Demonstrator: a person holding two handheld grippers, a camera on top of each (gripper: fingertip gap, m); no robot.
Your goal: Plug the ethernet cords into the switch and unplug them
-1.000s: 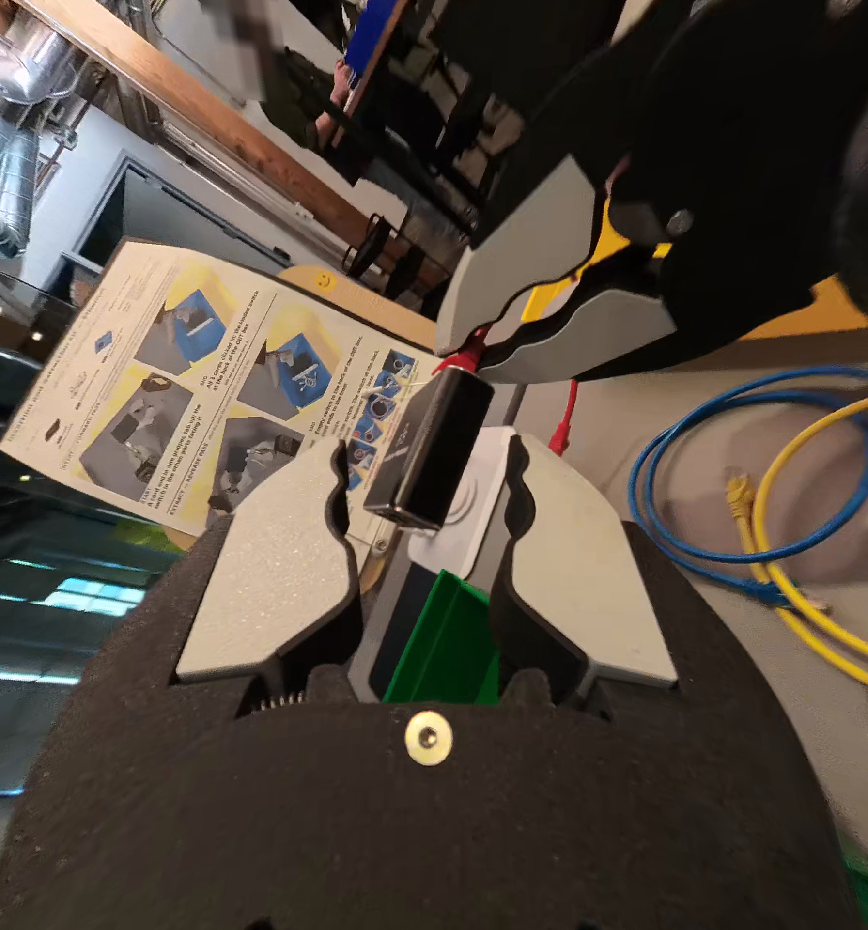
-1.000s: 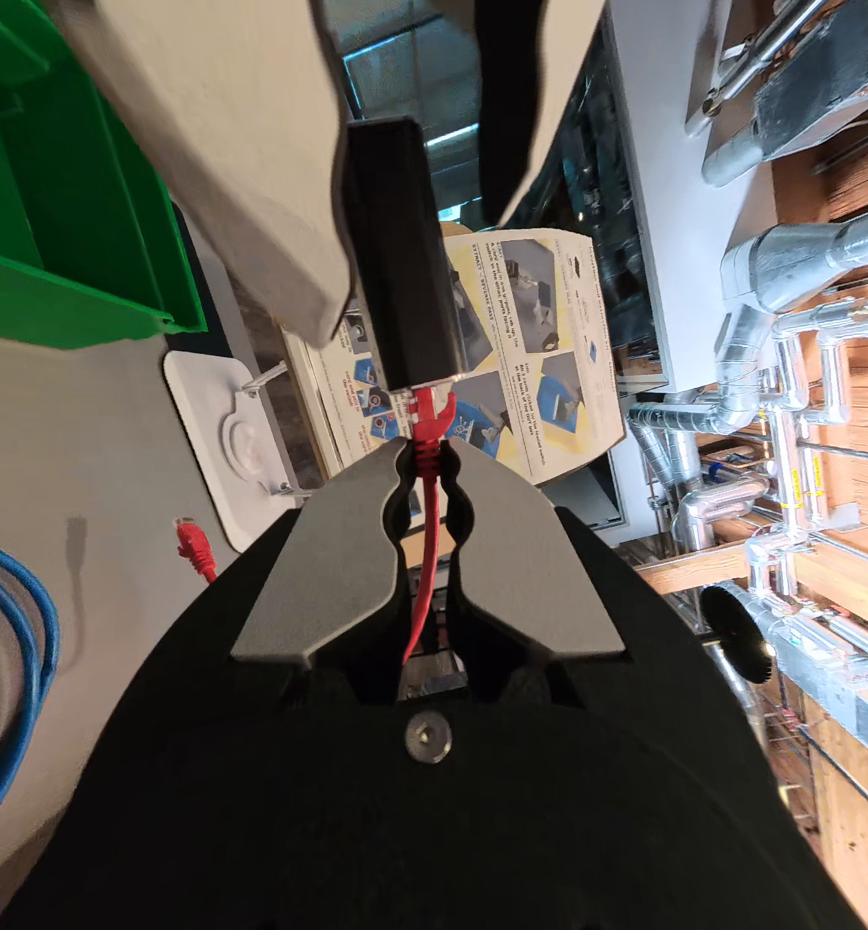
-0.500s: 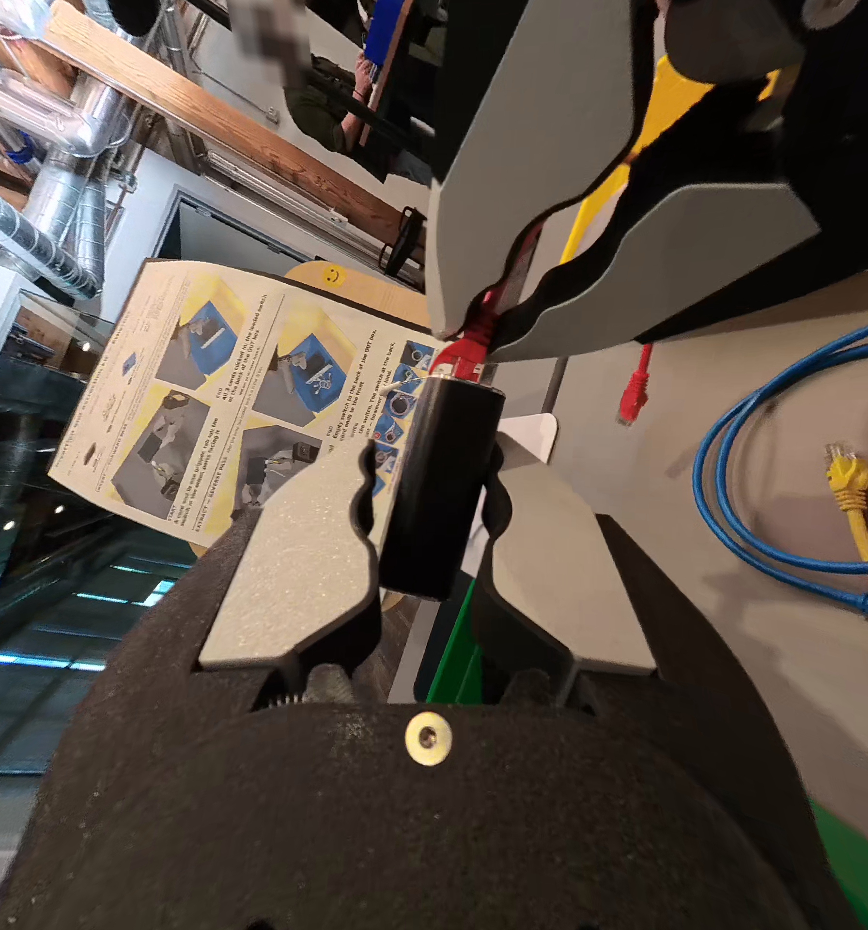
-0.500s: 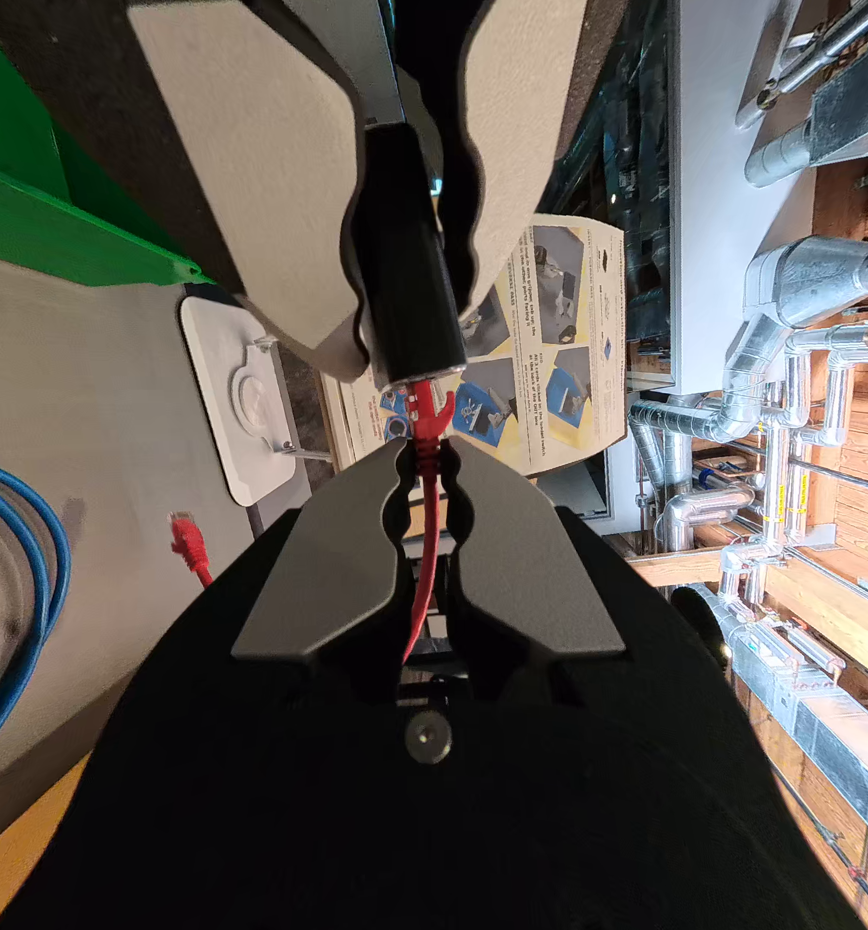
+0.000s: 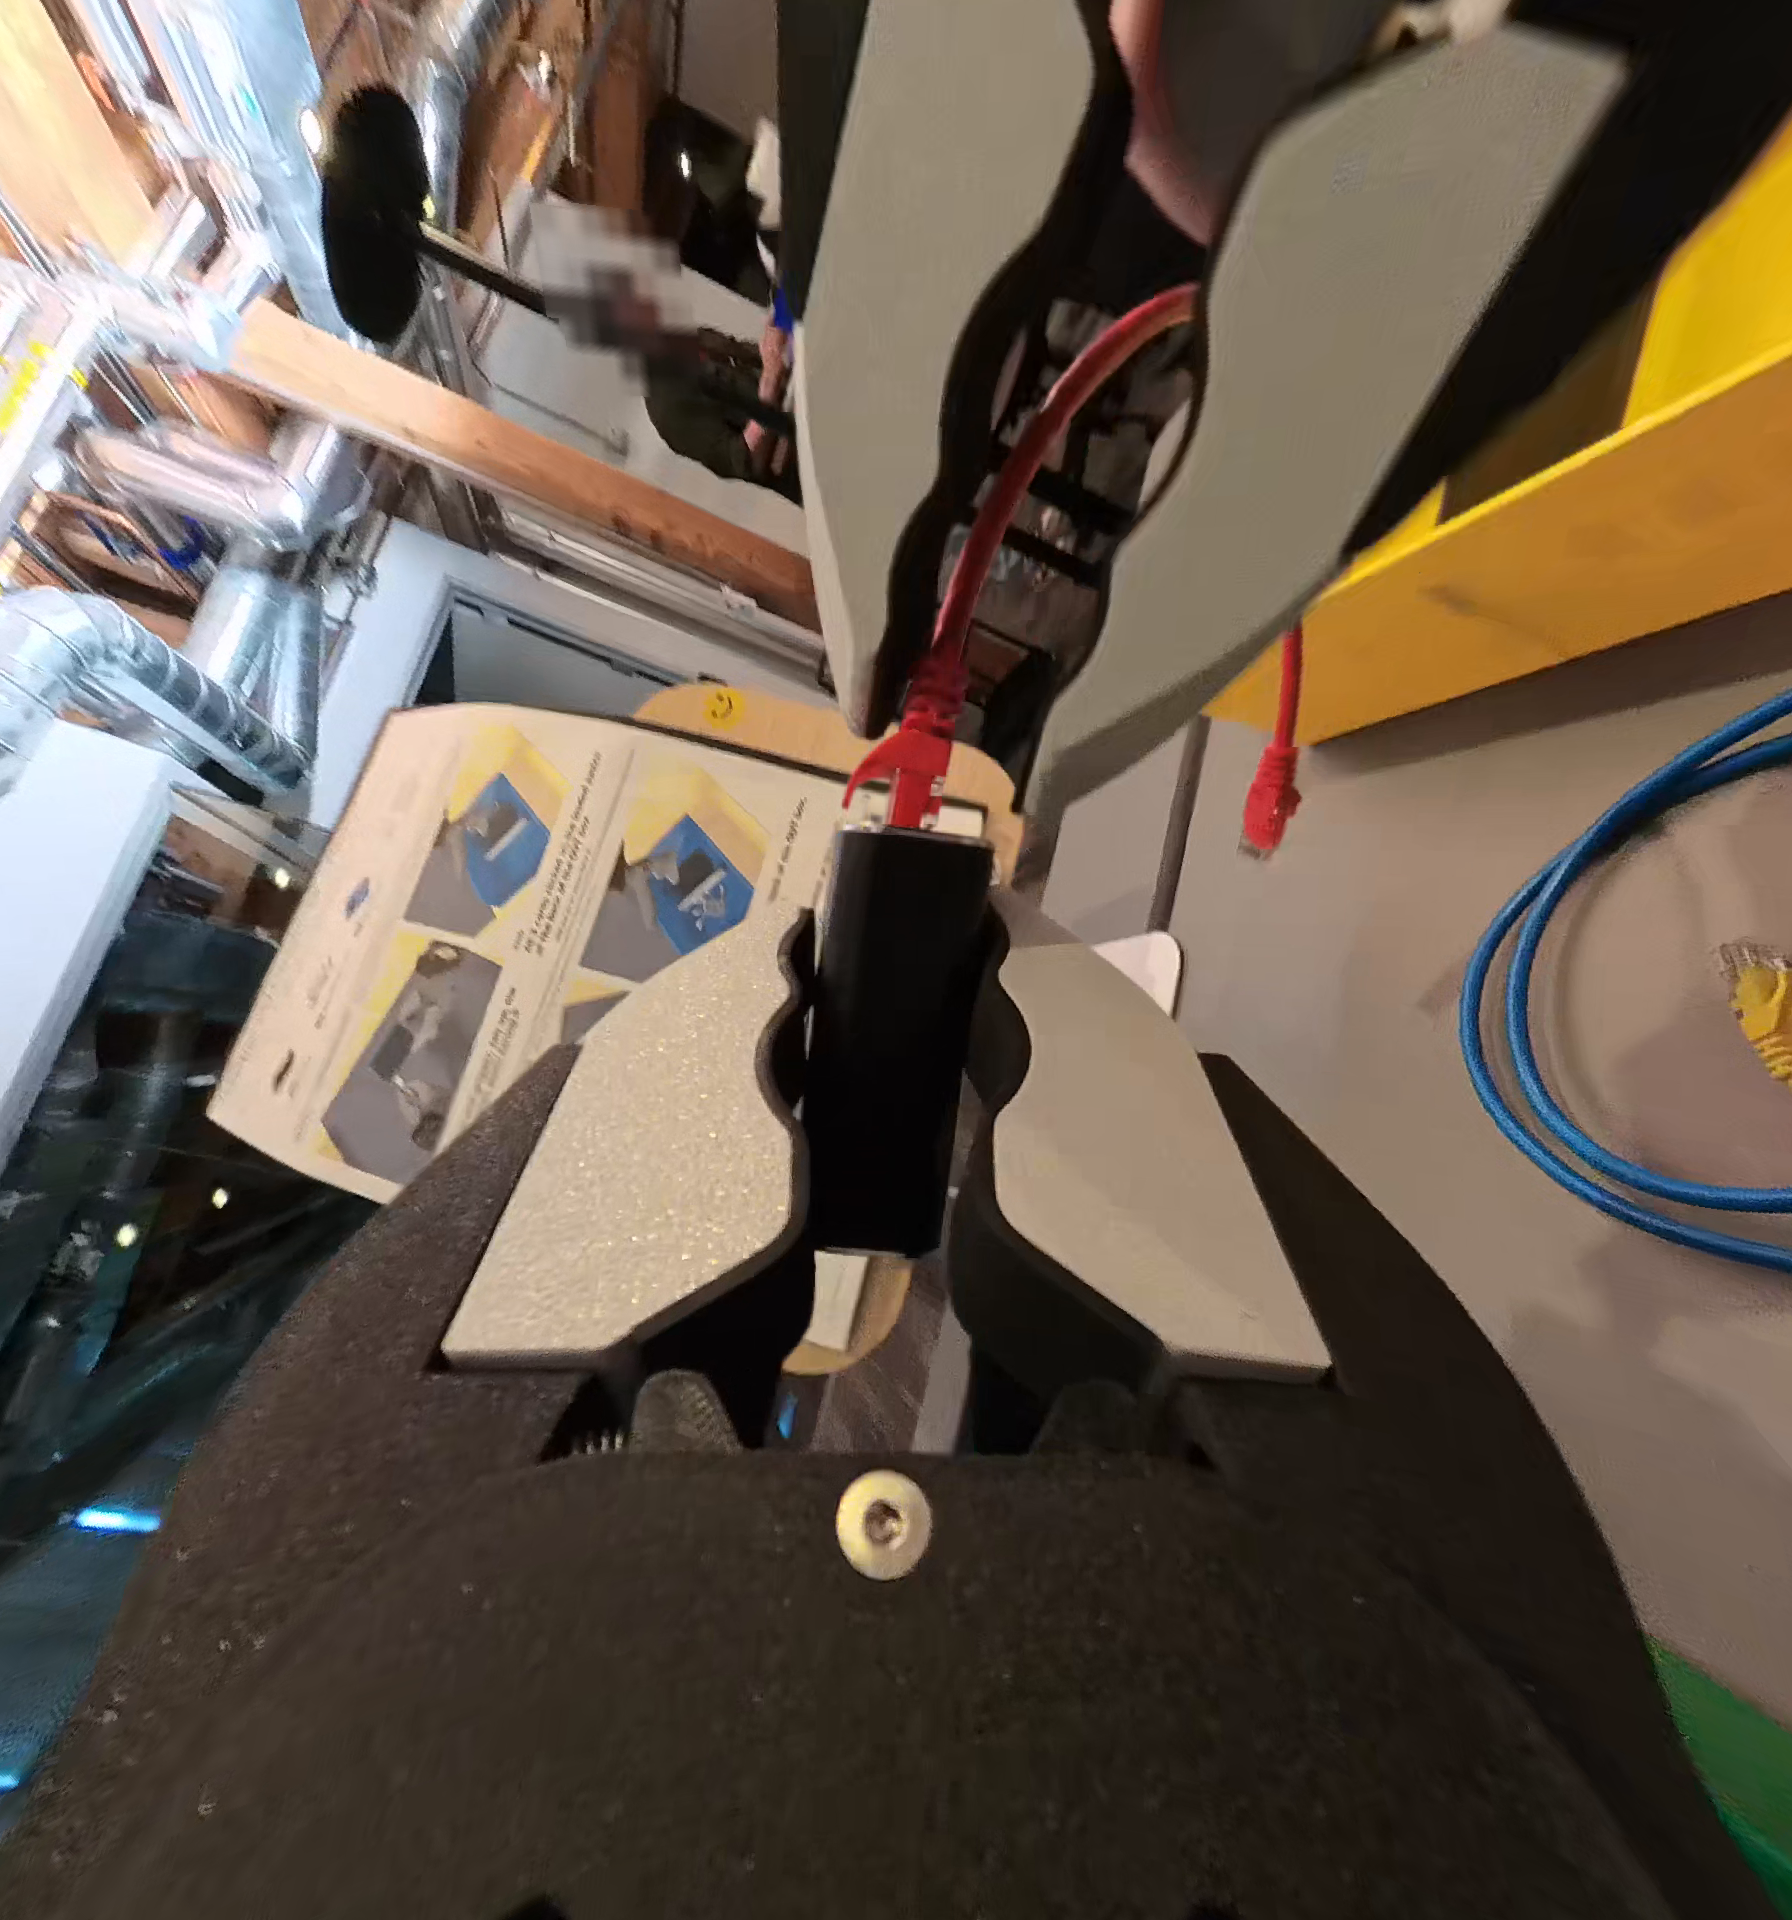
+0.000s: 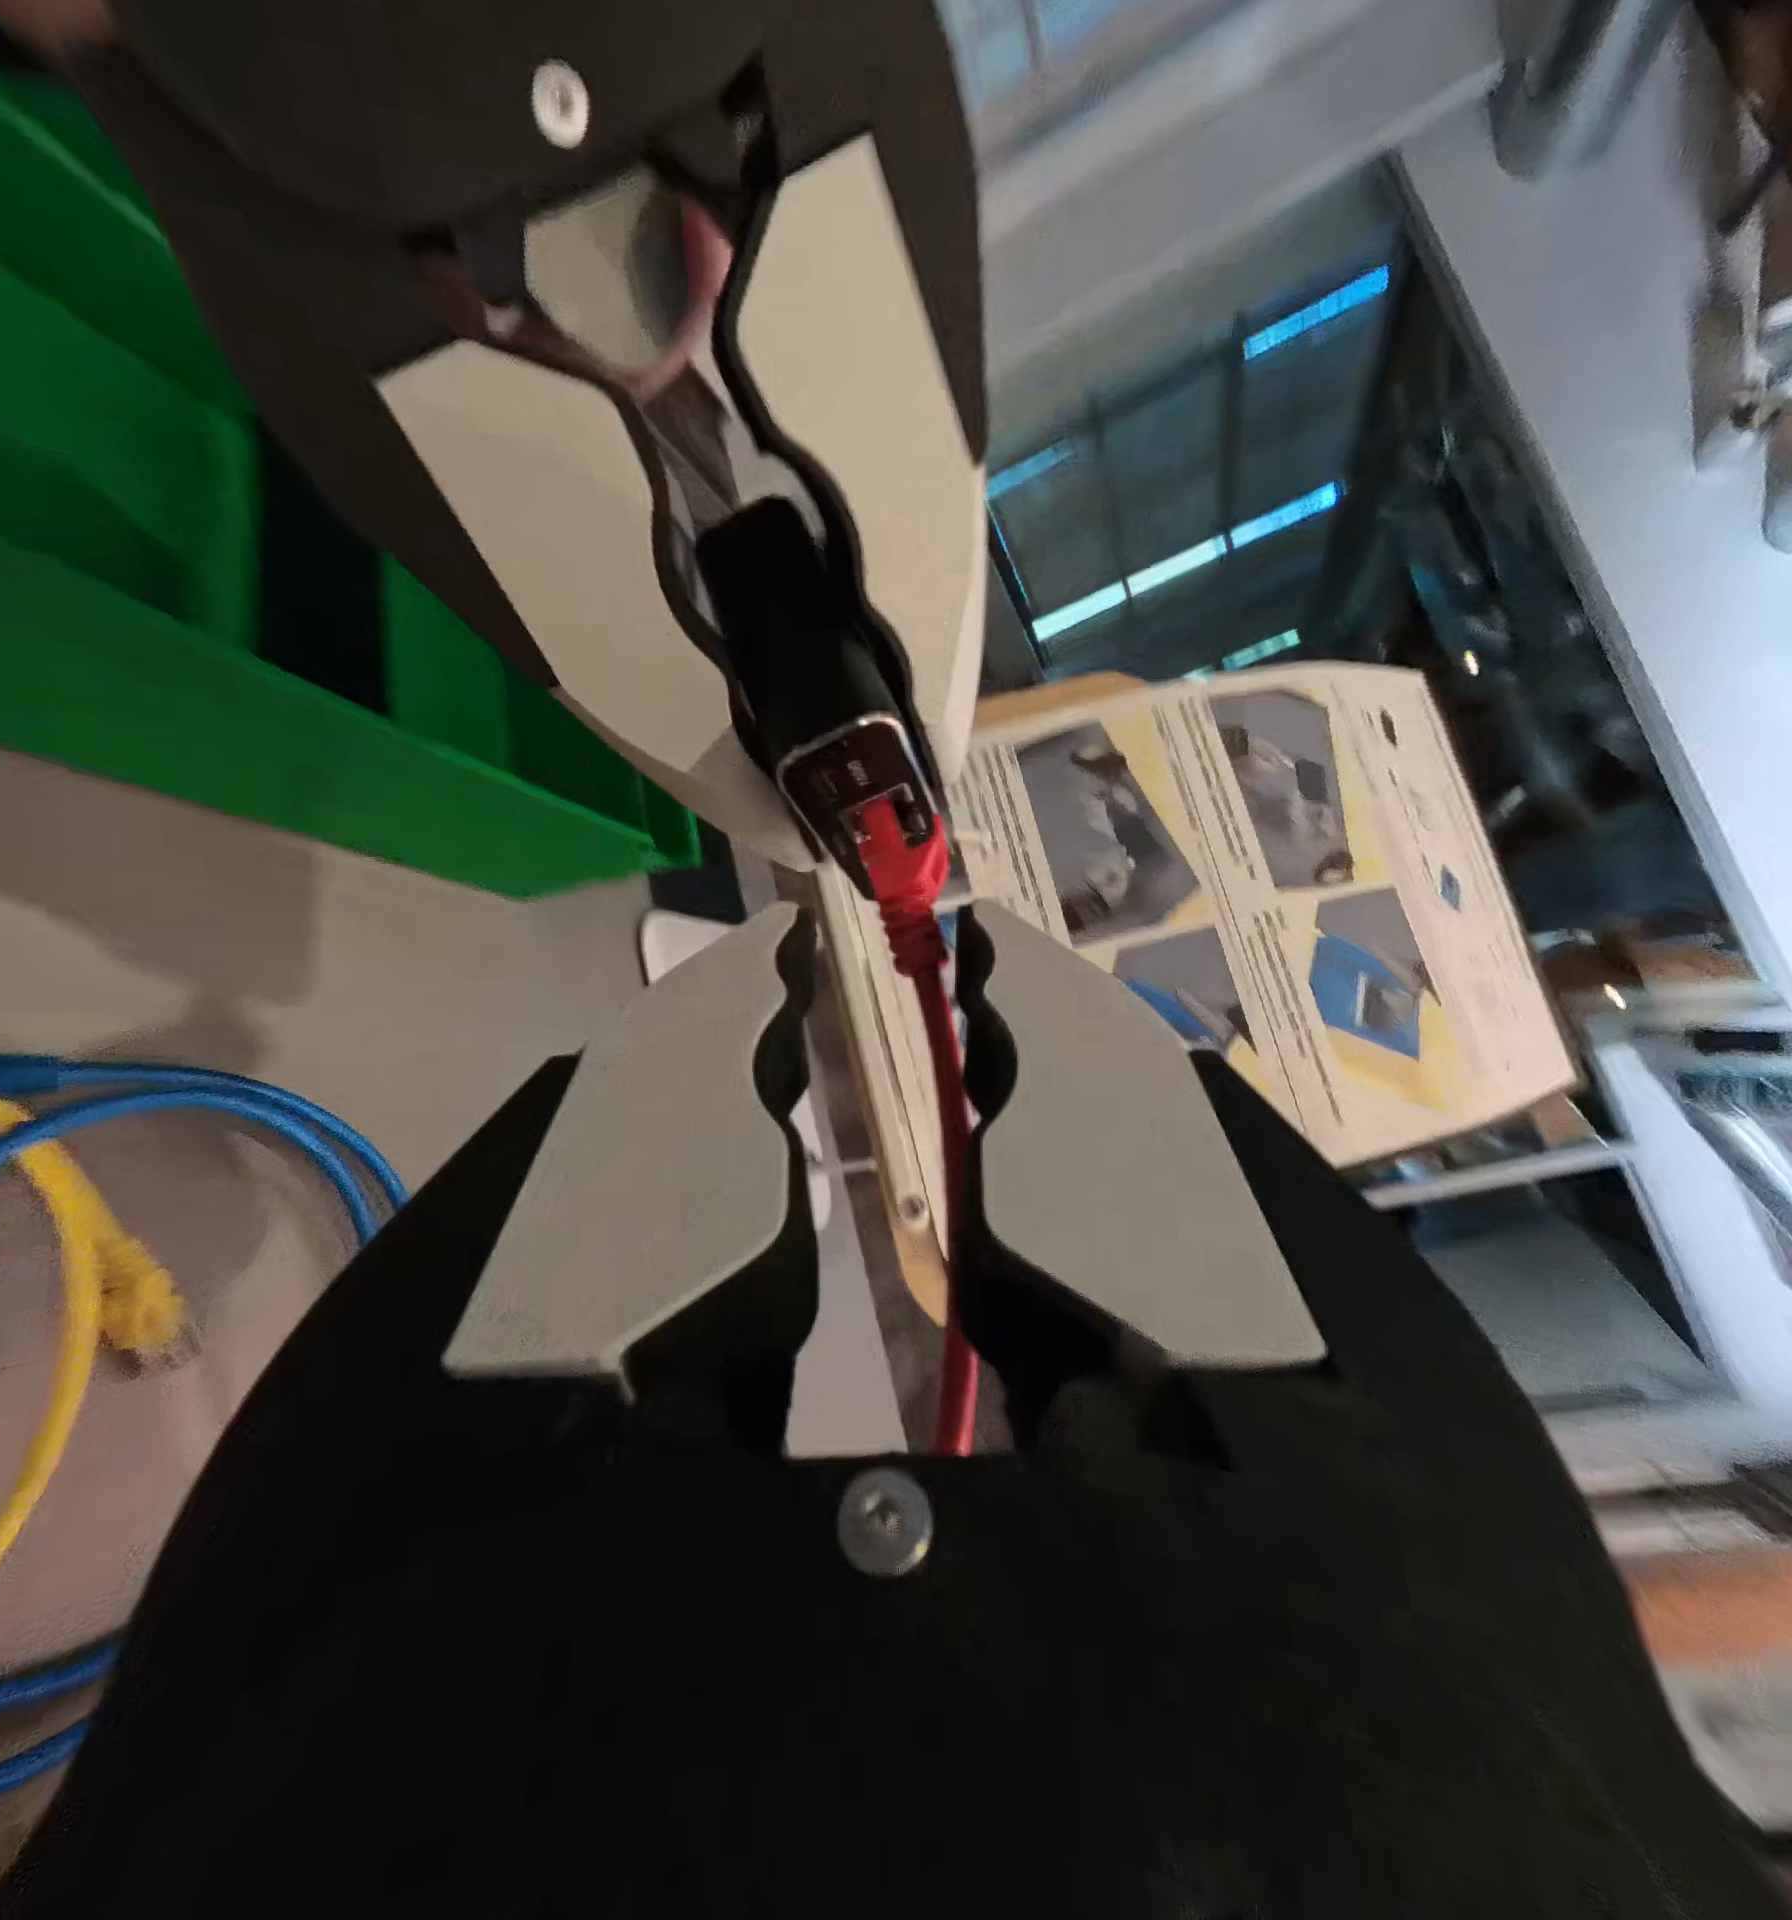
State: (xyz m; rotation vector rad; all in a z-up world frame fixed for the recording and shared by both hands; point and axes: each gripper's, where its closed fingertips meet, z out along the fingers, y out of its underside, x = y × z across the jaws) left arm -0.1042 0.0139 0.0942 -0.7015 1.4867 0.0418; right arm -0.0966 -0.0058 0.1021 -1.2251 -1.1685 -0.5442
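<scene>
The left gripper (image 5: 897,997) was clamped on the black switch (image 5: 887,1039), both pads pressed to its sides, holding it up off the grey table (image 5: 1391,831). The red ethernet cord (image 6: 923,997) sat plugged into the switch's end. Just beyond that plug, the right gripper (image 6: 884,971) stood released, the cord running loose between its fingers.

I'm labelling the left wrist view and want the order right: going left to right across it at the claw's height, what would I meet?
Instruction sheet → black switch in the left claw → loose red plug → blue cord coil → yellow plug.
</scene>
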